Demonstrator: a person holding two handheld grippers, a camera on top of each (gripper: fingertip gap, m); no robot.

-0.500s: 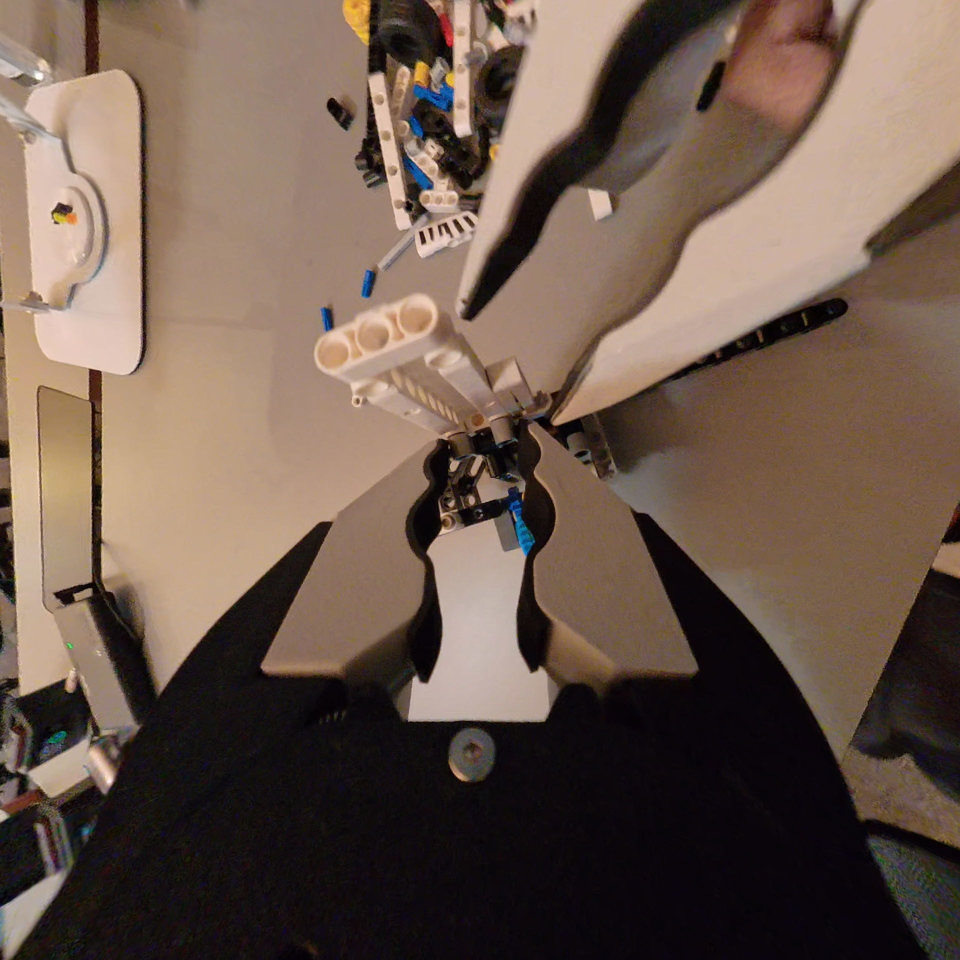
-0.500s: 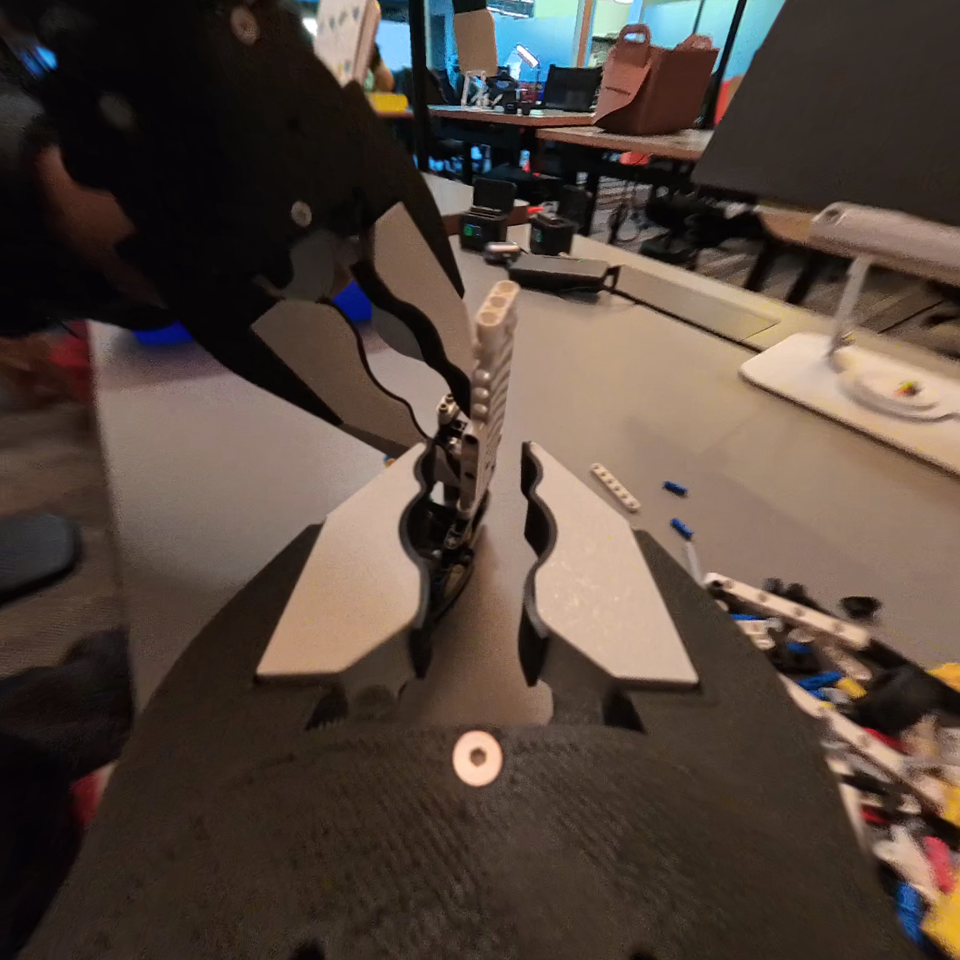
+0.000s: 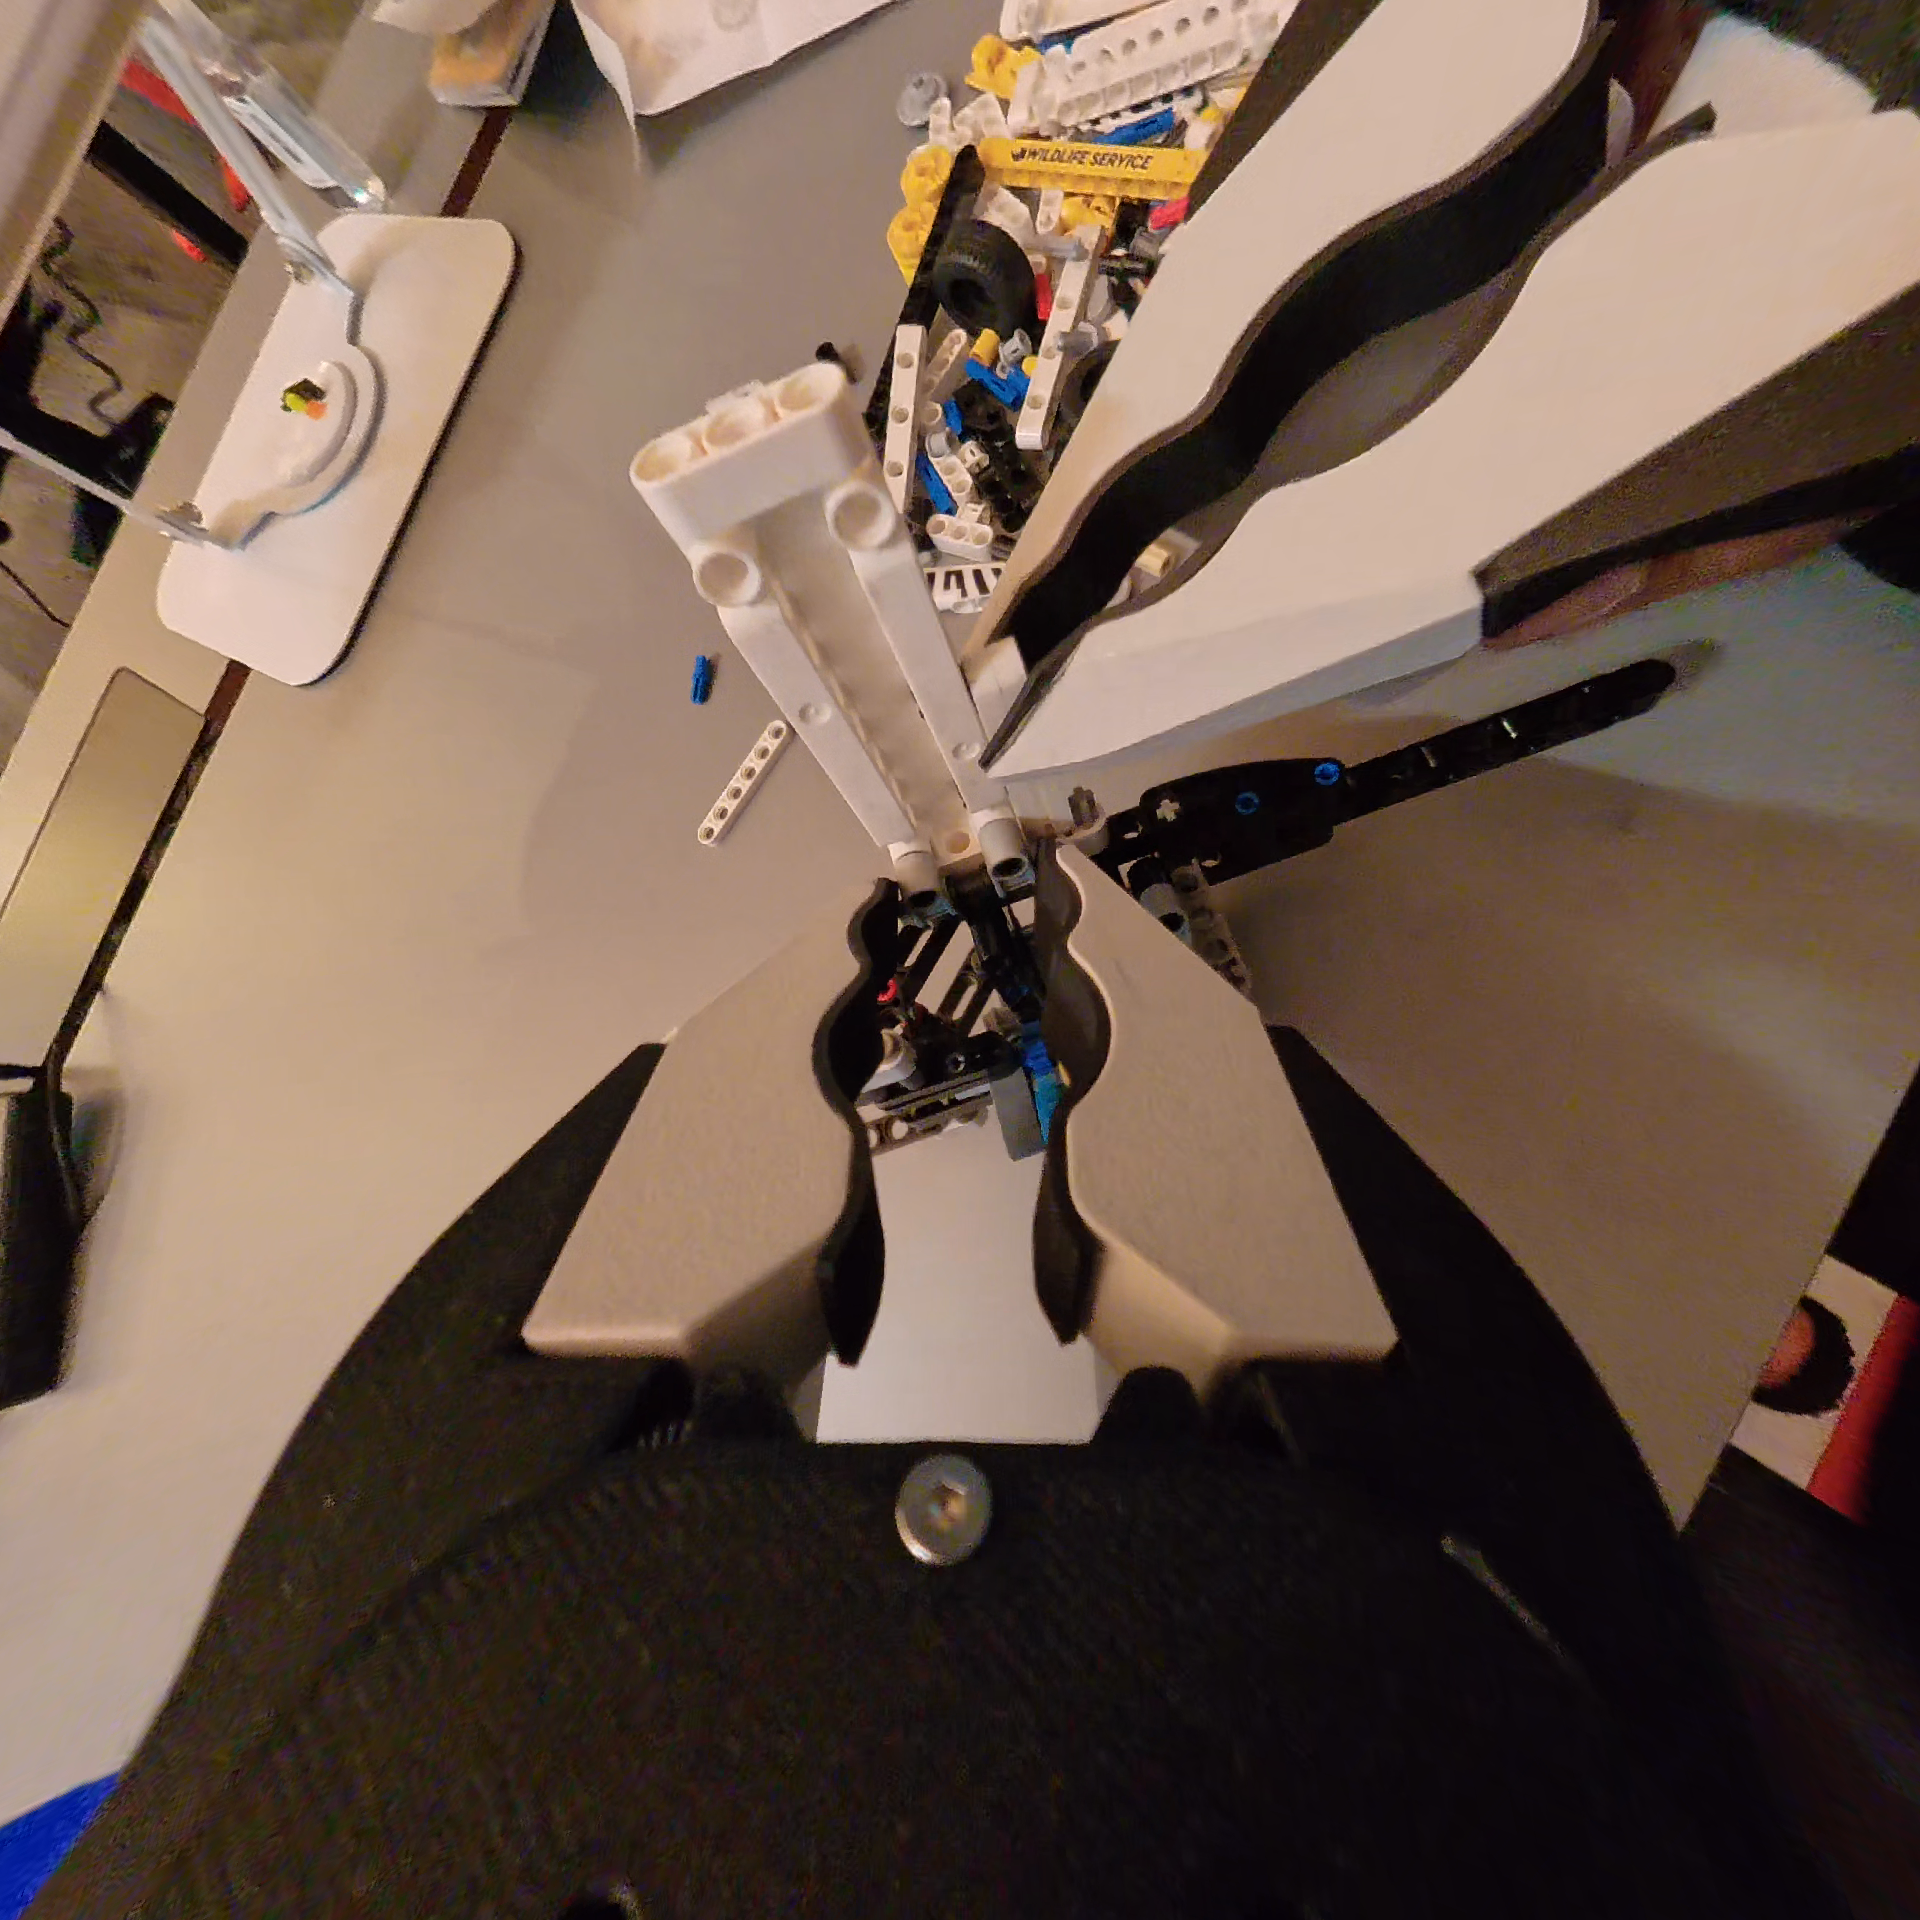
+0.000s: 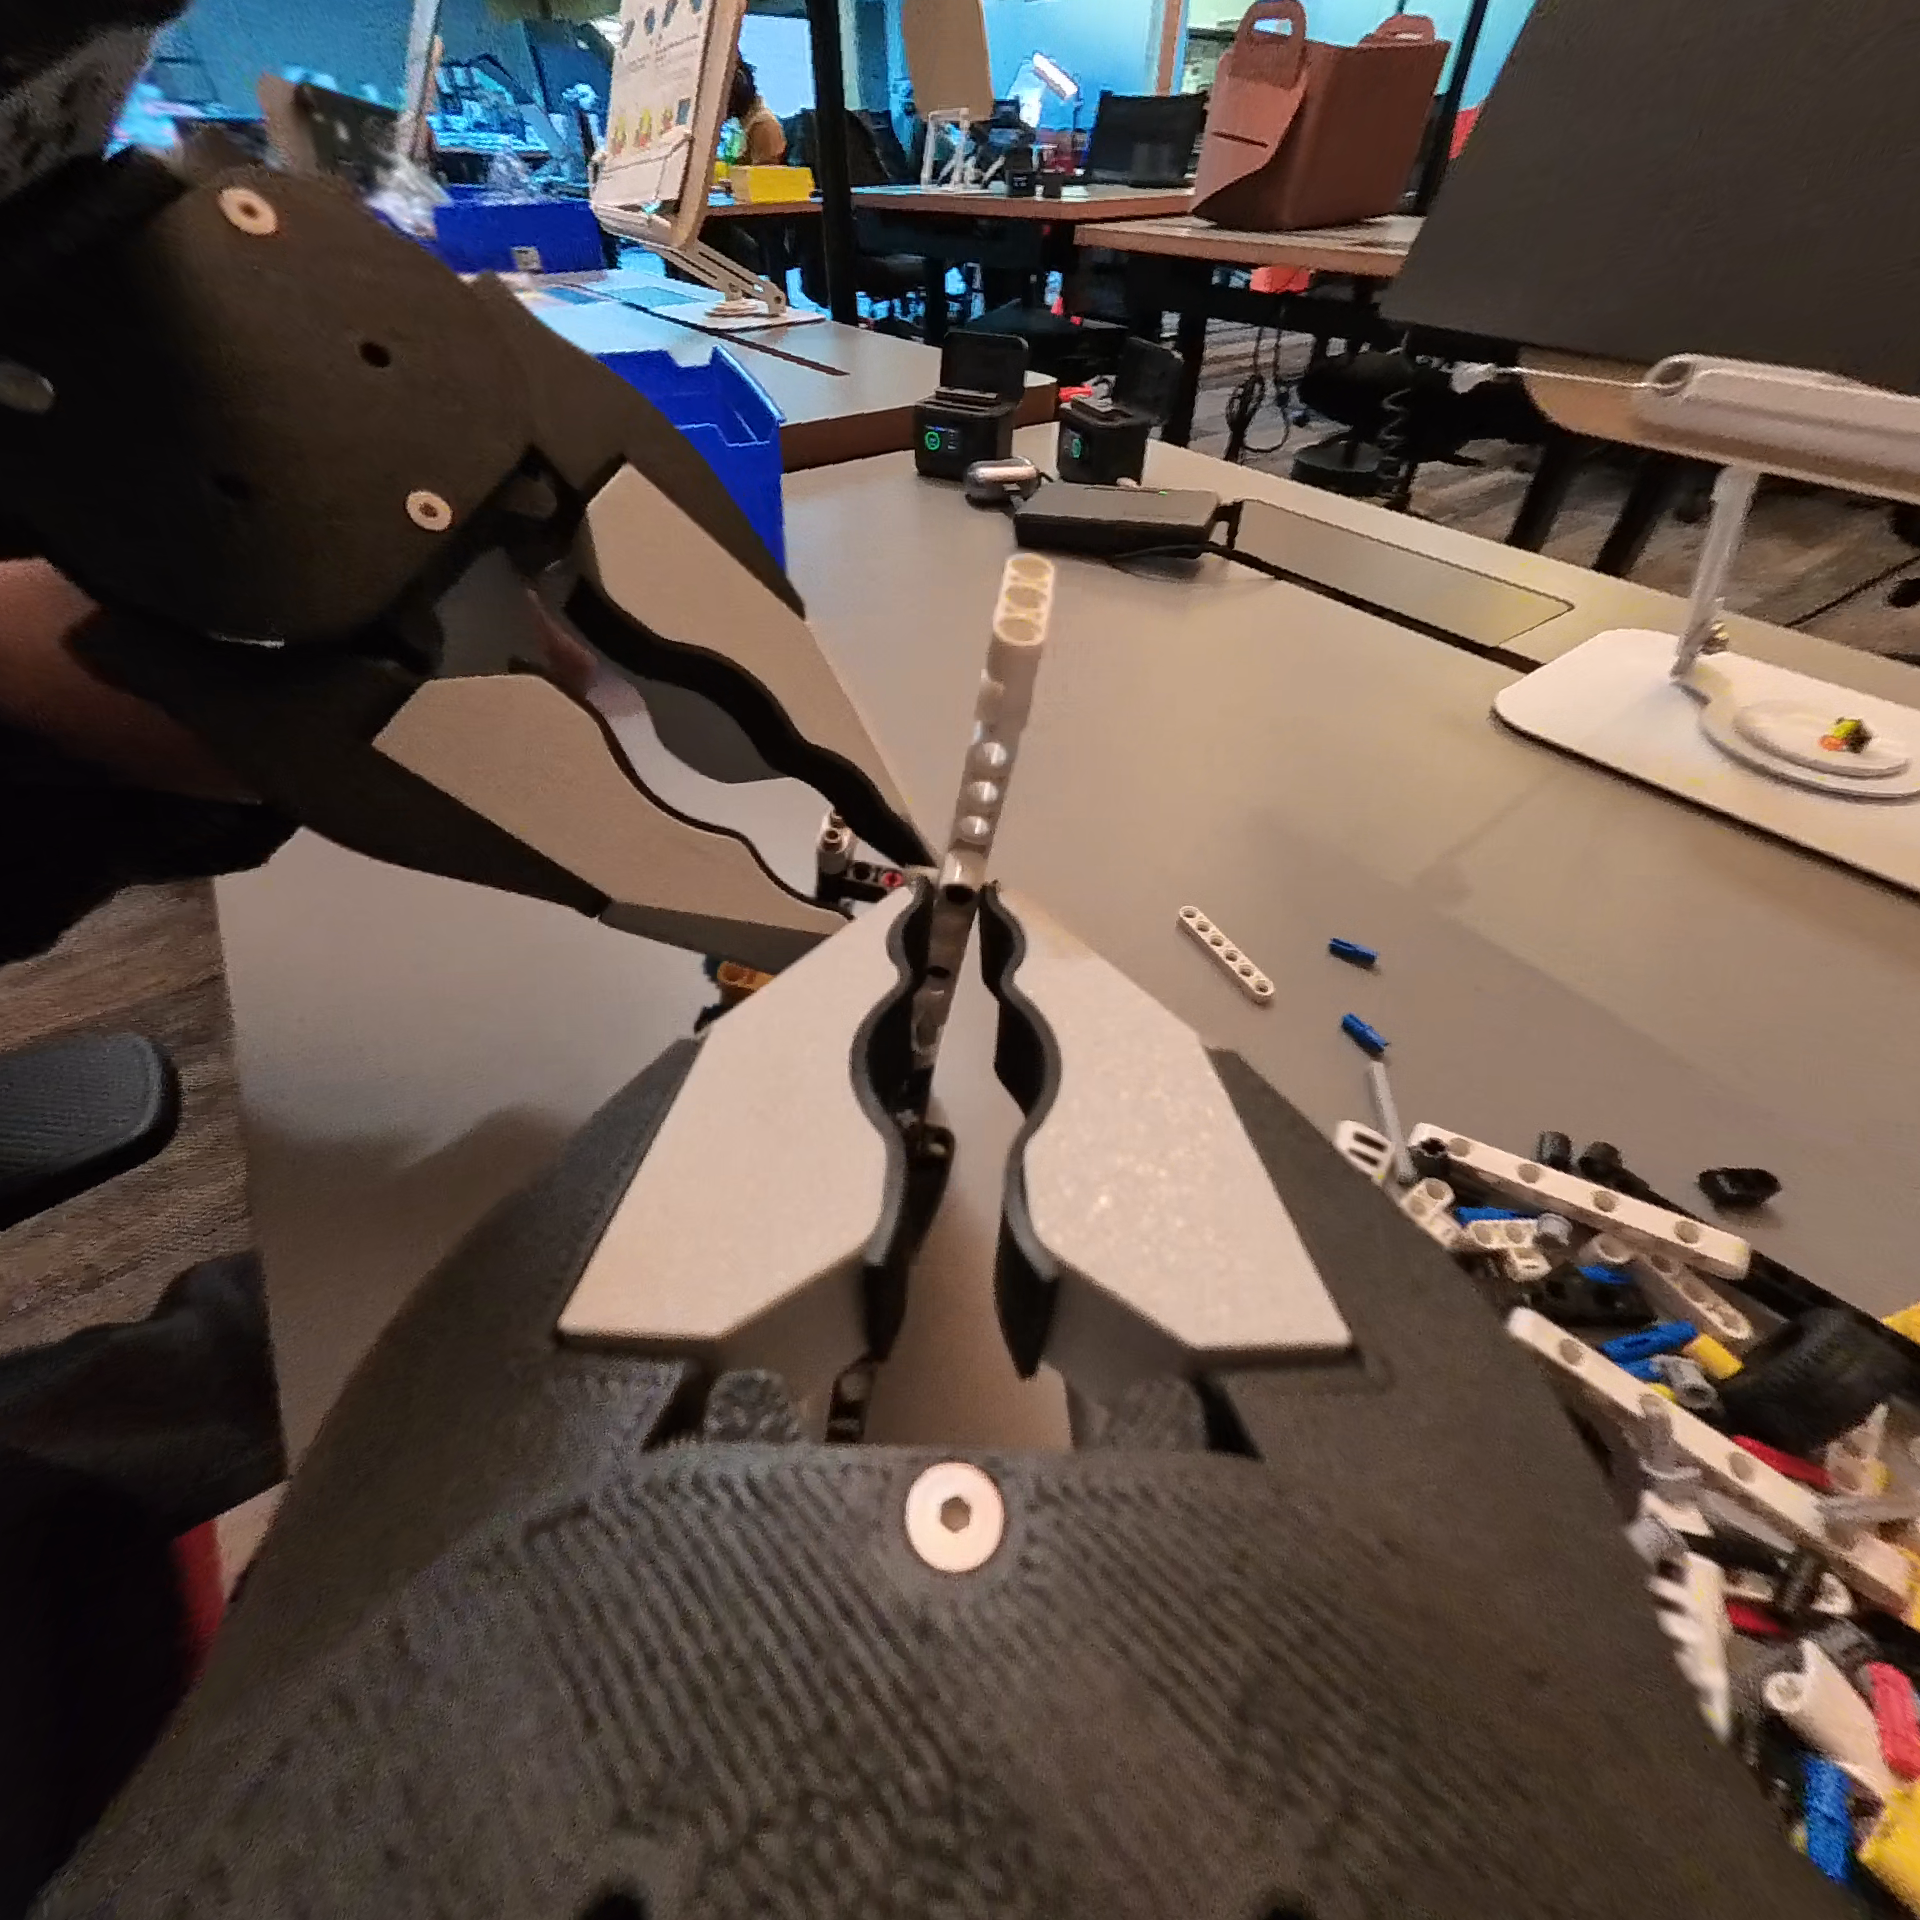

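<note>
Both grippers are clamped on one toy-brick model held above the grey table (image 3: 395, 1039). Left gripper (image 3: 956, 914) has its two fingers pressed on the black and grey frame part of the brick model (image 3: 956, 997), with little blue and red bits showing between the pads. From that frame, a long white beam part (image 3: 821, 623) sticks up and away, ending in a block with three round holes. Right gripper (image 4: 951, 904) comes in from the side, and its fingertips are pinched on the grey bottom end of the same model (image 4: 951, 883), right where the white beam starts; both pads touch it. In the left wrist view, the right gripper (image 3: 997, 743) shows as two big pale fingers beside the white beam, and a long black arm piece (image 3: 1403, 774) of the model reaches out under them. Just beside the model, on the table, lie a small white strip with holes (image 3: 743, 779) and a tiny blue pin (image 3: 703, 677). Farther off is a messy pile of loose bricks (image 3: 1008, 301) in white, black, yellow and blue, with a black tyre in it. Well apart from that stands a white lamp base (image 3: 343, 447).
</note>
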